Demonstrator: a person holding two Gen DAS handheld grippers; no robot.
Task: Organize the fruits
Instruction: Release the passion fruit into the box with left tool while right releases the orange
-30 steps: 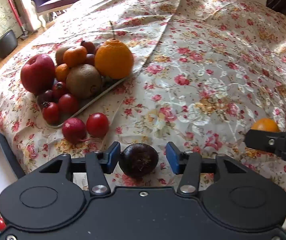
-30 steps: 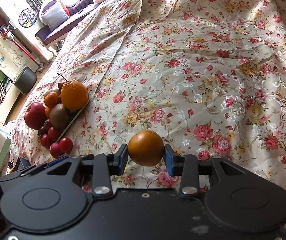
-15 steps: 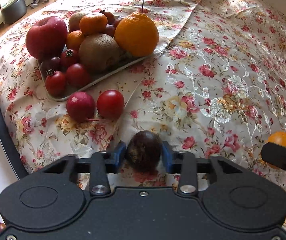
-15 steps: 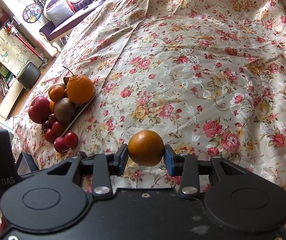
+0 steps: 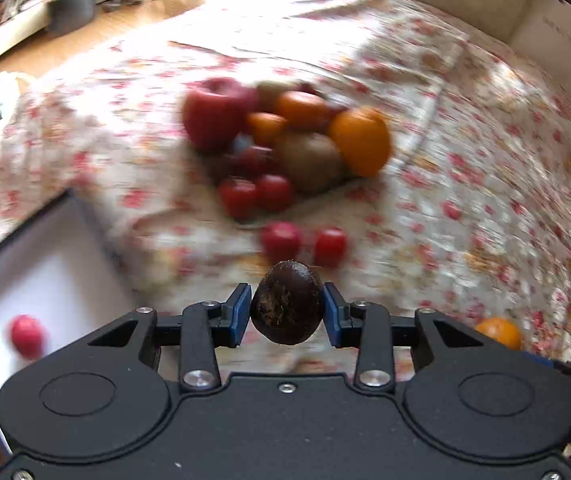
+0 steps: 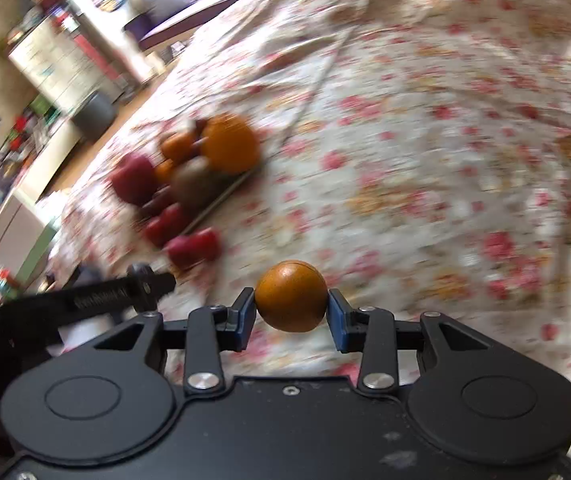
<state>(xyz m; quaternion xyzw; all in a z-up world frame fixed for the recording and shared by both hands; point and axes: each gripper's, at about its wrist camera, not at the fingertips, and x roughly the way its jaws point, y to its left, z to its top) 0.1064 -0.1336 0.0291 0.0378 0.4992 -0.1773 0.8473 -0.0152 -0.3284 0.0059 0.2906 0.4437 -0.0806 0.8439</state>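
My left gripper [image 5: 287, 309] is shut on a dark brown round fruit [image 5: 286, 303], held above the flowered bedspread. My right gripper [image 6: 291, 314] is shut on a small orange fruit [image 6: 291, 295]; that same fruit shows at the right edge of the left wrist view [image 5: 499, 332]. A pile of fruit lies on a tray [image 6: 227, 194] further back: a red apple [image 5: 215, 112], a big orange [image 5: 361, 142], a kiwi [image 5: 311, 162], tangerines and small red fruits. Two red fruits [image 5: 303, 240] lie loose in front of the tray. Both views are blurred by motion.
A white box with a dark rim [image 5: 41, 268] sits at the lower left and holds a small red fruit [image 5: 26, 336]. The left gripper's black body [image 6: 97, 298] crosses the right wrist view at the left. Shelves and a grey bin [image 6: 93, 114] stand beyond the bed's edge.
The left gripper closed on the dark fruit and lifted it, then swung left, bringing the white box further into view. The right gripper moved with its orange fruit still held.
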